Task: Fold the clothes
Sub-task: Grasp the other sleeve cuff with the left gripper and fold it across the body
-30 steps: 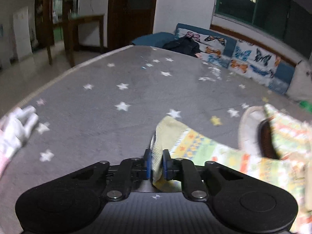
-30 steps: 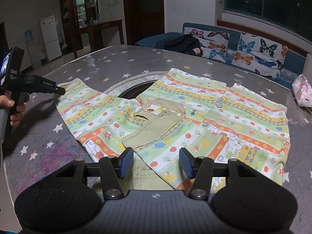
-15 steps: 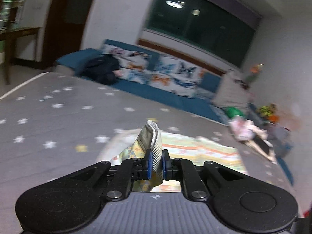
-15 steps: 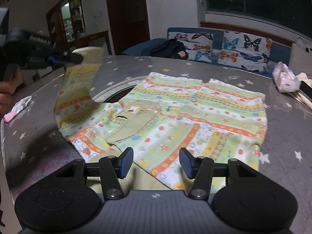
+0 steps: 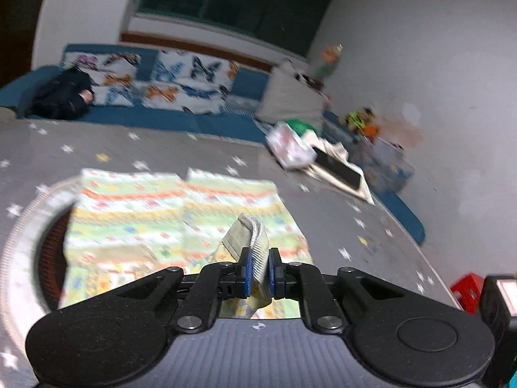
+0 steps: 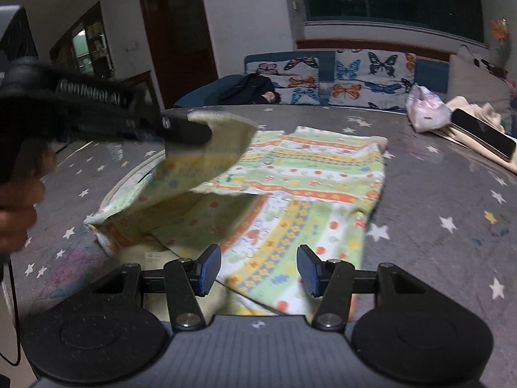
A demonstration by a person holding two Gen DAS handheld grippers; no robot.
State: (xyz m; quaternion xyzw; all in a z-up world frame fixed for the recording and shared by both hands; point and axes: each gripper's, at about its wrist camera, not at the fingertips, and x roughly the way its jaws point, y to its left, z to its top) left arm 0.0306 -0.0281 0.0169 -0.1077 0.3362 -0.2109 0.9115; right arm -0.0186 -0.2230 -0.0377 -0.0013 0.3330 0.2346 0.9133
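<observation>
Overhead, left gripper (image 5: 258,270) fingers pinch the sleeve cuff (image 5: 255,239), shirt (image 6: 310,174) lying flat ahead and below them; right gripper (image 6: 258,270) fingers spread, empty, over its near hem.

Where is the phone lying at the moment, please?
In the right wrist view the phone lies at the far right of the star-patterned cover, resting on cream cloth, just right of the pink plastic bag.

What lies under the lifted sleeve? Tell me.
Under the lifted sleeve, pinched by the left gripper, the shirt front shows in shadow; its pocket area is covered.
</observation>
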